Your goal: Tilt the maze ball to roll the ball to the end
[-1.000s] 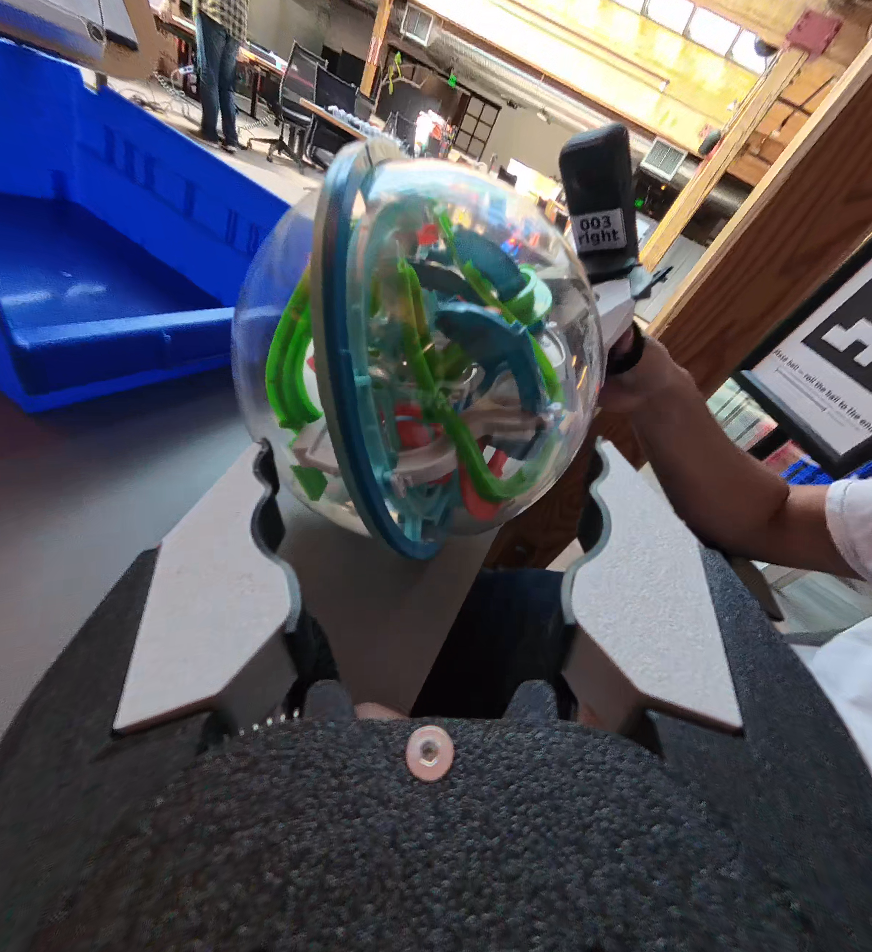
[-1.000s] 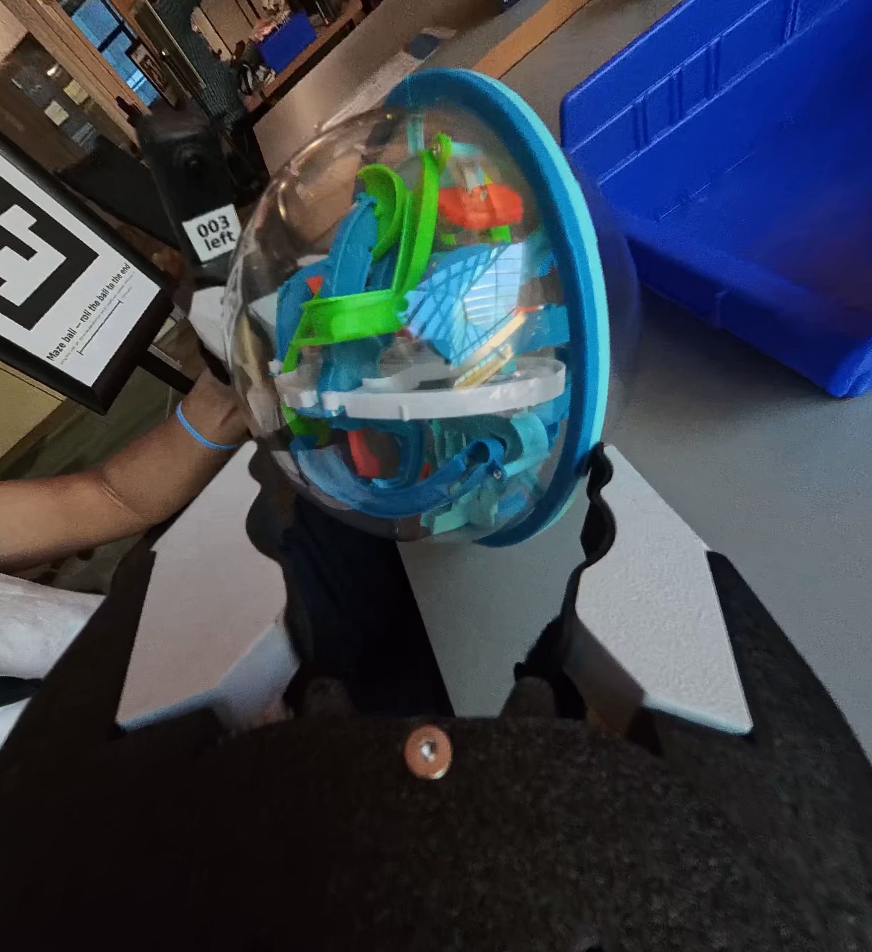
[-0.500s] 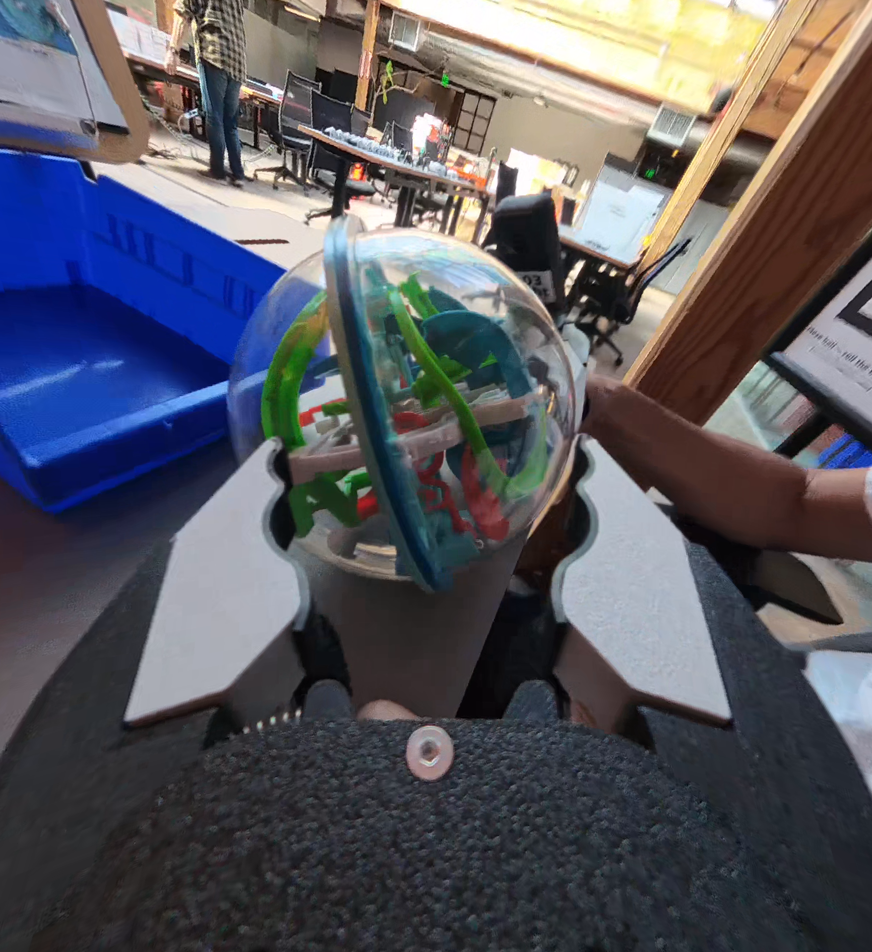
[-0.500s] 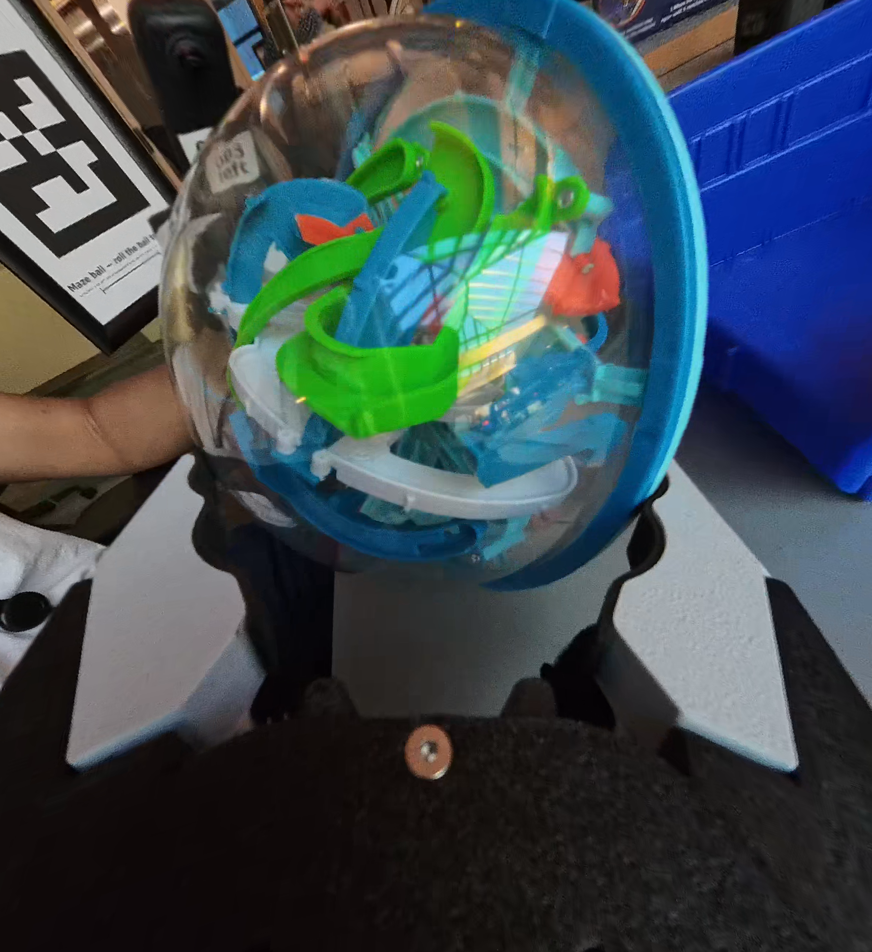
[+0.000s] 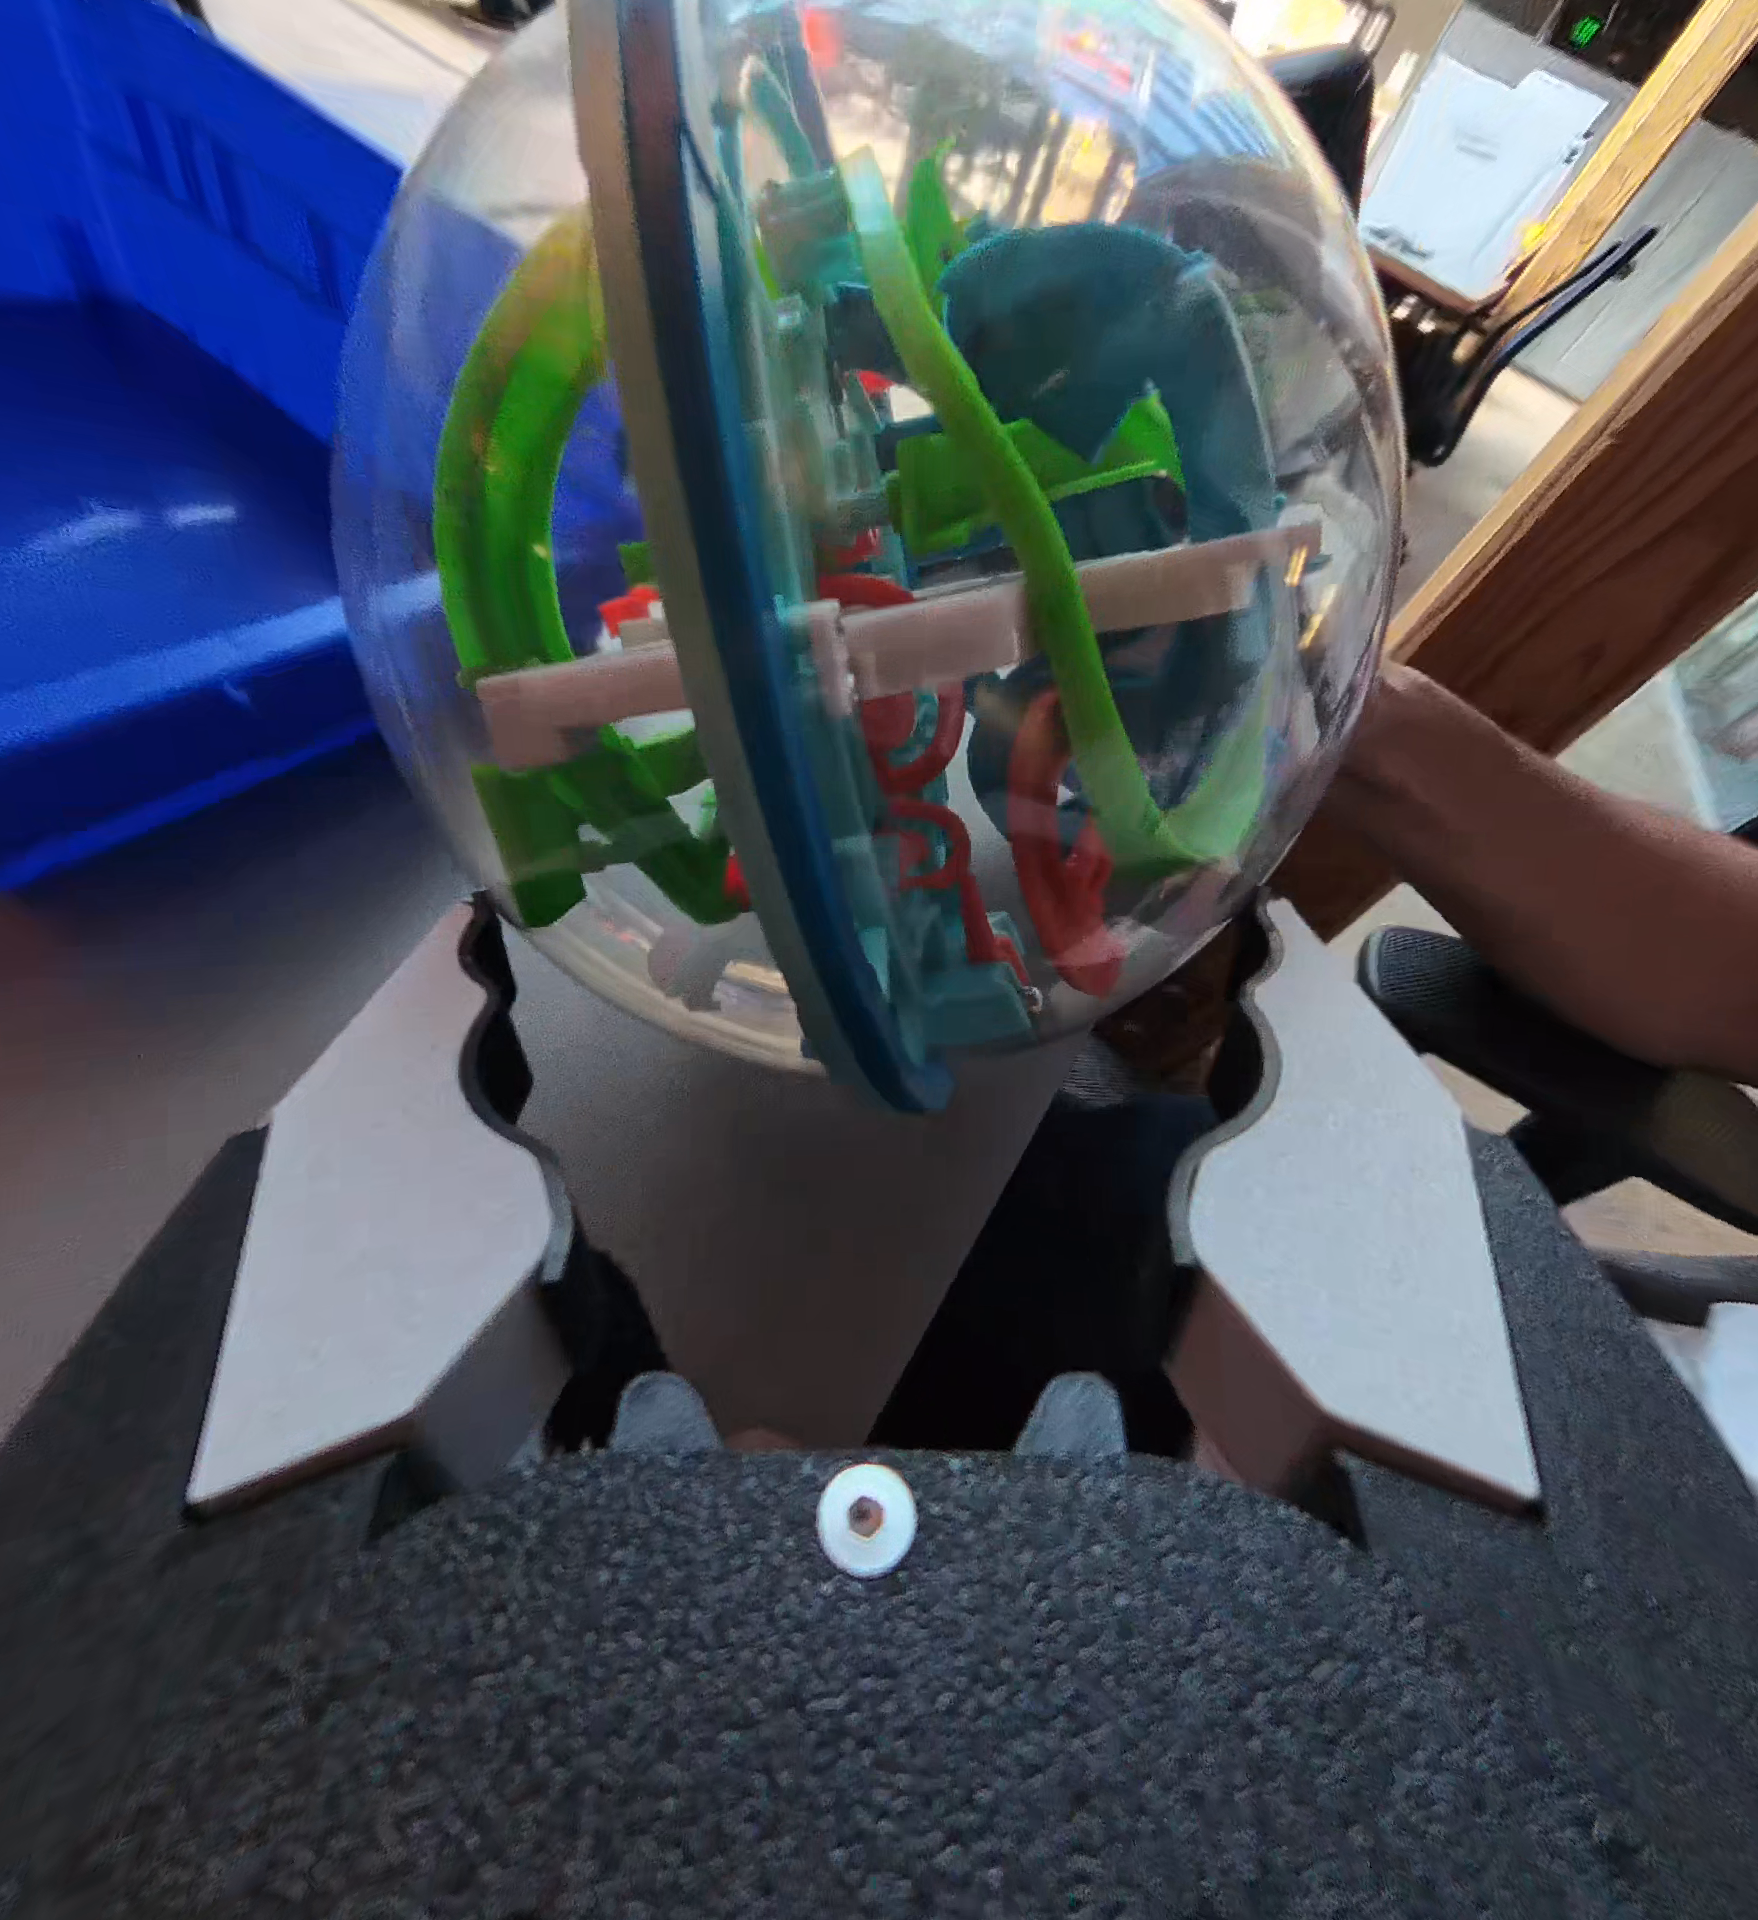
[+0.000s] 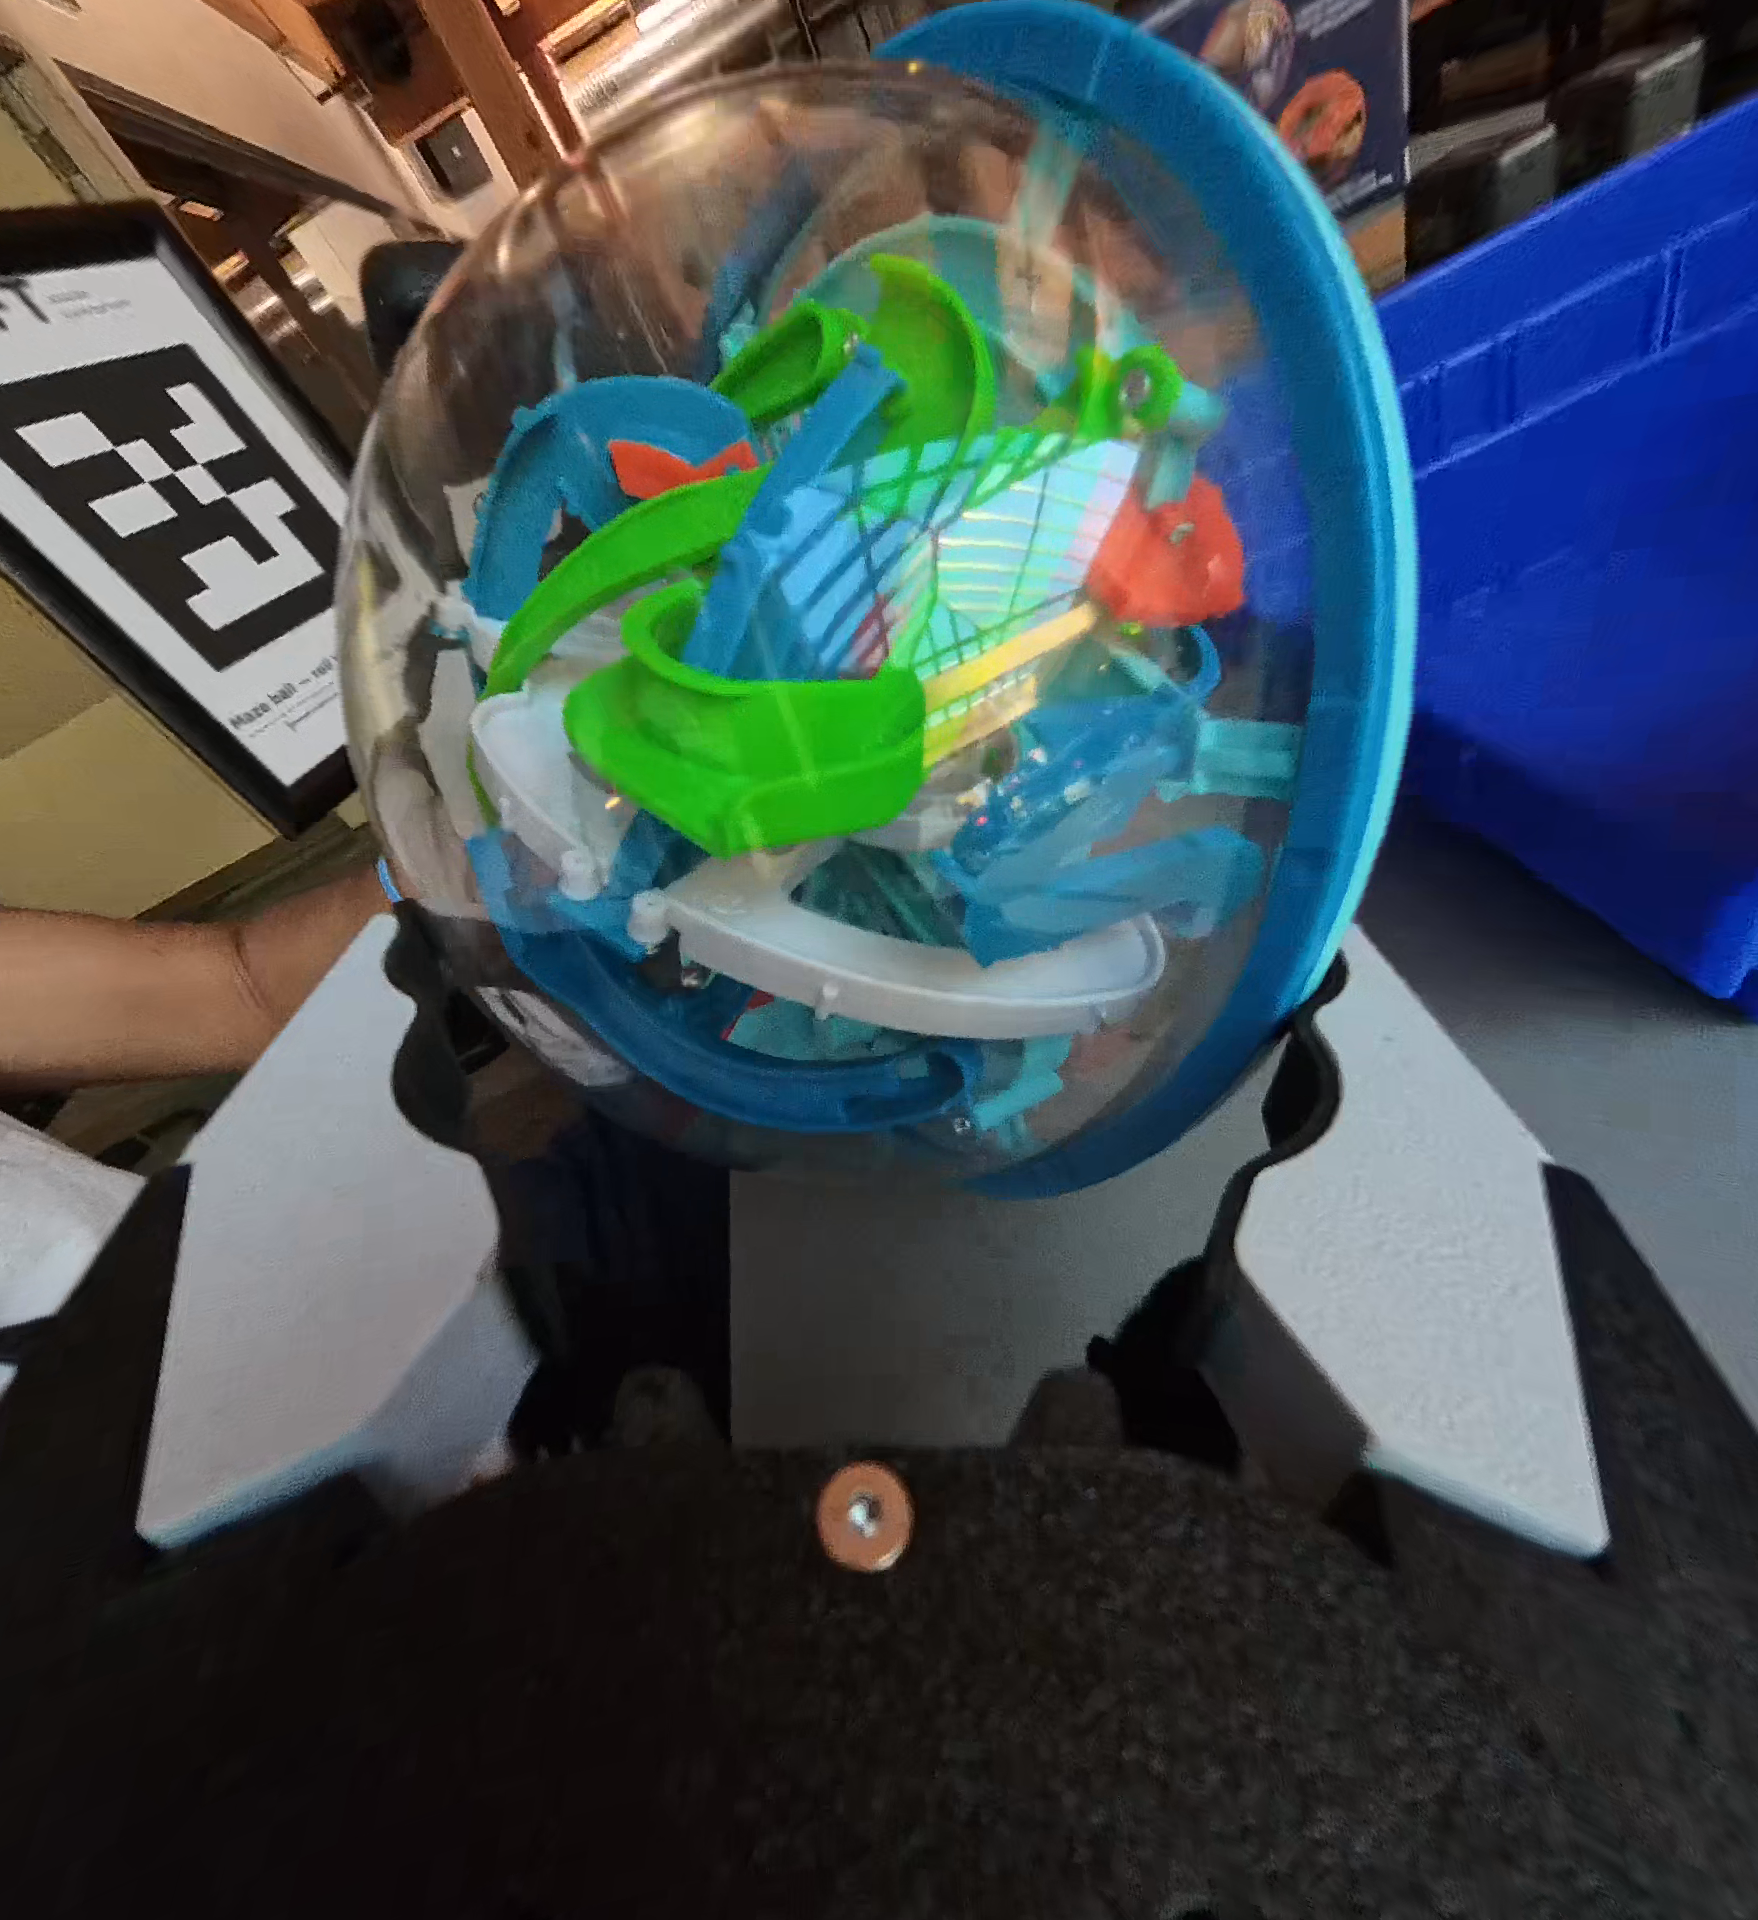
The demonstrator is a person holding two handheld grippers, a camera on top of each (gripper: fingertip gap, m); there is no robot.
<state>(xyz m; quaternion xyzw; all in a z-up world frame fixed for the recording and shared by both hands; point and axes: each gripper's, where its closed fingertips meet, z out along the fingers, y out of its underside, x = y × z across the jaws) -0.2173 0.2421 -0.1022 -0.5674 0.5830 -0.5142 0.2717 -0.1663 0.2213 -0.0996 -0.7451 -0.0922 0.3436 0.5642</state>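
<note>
Maze ball comes closer and tips

Maze ball (image 5: 859, 540) is up off the table, held between both grippers. The left gripper (image 5: 870, 935) and the right gripper (image 6: 854, 997) each have wide jaws pinching the clear shell. A second ago it sat farther off; now it fills both views and its blue ring (image 6: 1353, 644) leans differently. I think the tilting is still going. The little ball inside is too small to find.

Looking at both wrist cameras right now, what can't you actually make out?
- The small rolling ball: lost in motion blur among the coloured tracks inside the clear plastic maze sphere, both views.
- The right gripper: hidden behind the sphere, left wrist view.
- The blue plastic bin: cut by the frame edge.
</note>
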